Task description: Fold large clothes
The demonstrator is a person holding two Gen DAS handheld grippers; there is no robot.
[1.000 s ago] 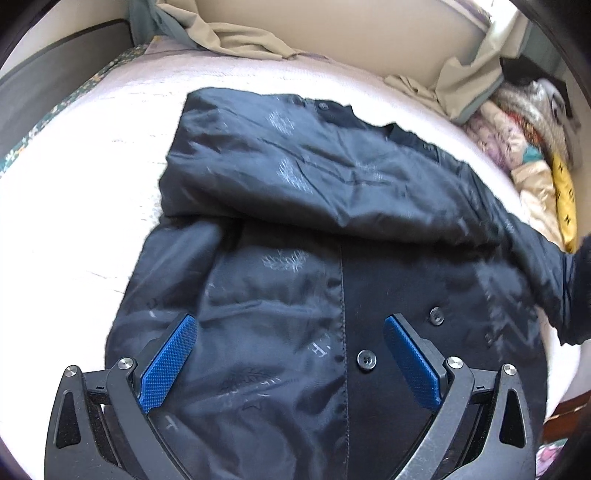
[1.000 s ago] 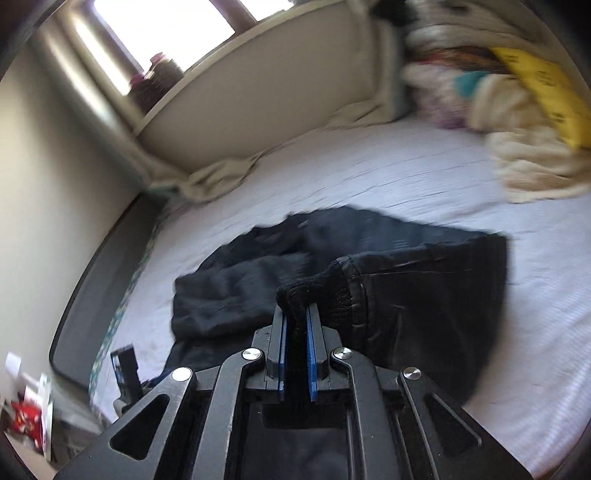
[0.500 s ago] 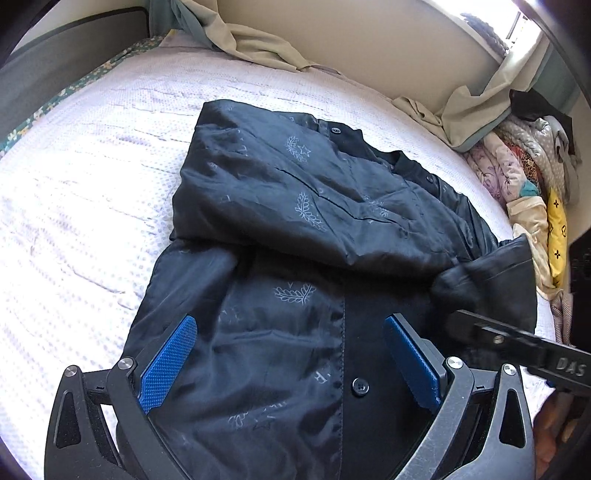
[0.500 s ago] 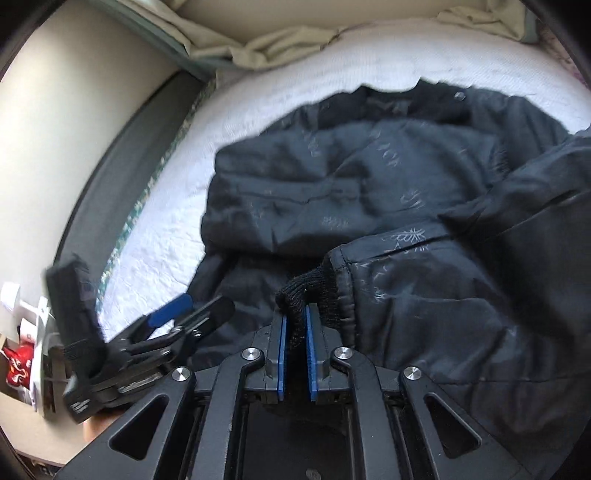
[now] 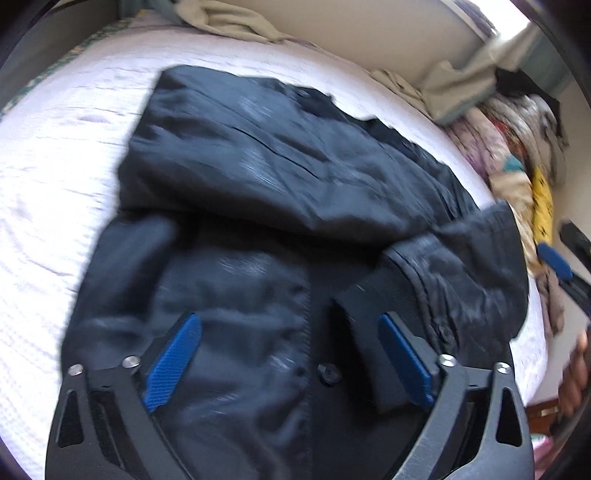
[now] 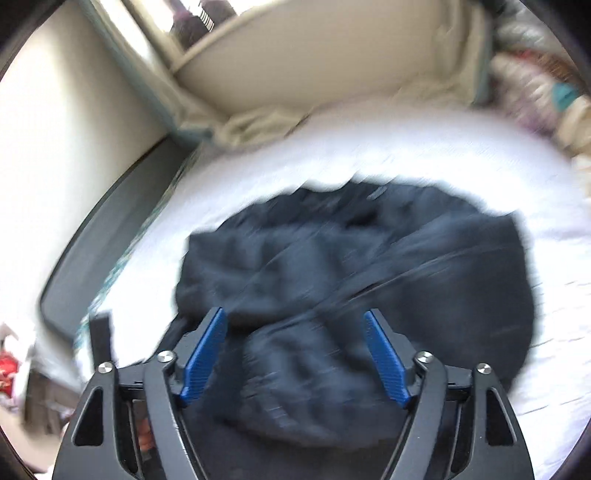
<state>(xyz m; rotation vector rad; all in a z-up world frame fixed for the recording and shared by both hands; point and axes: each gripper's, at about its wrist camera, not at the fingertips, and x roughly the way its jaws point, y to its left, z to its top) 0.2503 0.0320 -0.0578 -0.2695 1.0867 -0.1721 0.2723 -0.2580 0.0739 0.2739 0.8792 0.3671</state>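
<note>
A large dark navy jacket [image 5: 280,192] lies partly folded on a white bedspread [image 5: 55,177], buttons showing along its front placket. One sleeve with a knit cuff [image 5: 373,310] lies folded across the front. My left gripper [image 5: 291,332] is open and empty, just above the jacket's lower front. My right gripper [image 6: 295,325] is open and empty above the jacket [image 6: 369,266]; it also shows at the right edge of the left wrist view [image 5: 557,258]. Both views are motion-blurred.
A pile of mixed clothes [image 5: 517,155] lies at the bed's far right. Beige fabric [image 5: 236,22] is bunched against the cream wall behind. A dark bed frame edge [image 6: 110,236] runs along the left. A windowsill [image 6: 207,33] holds small items.
My right gripper has opened and let go of the sleeve cuff, which now lies across the jacket front. The right gripper has drawn back to the right. The left stayed open.
</note>
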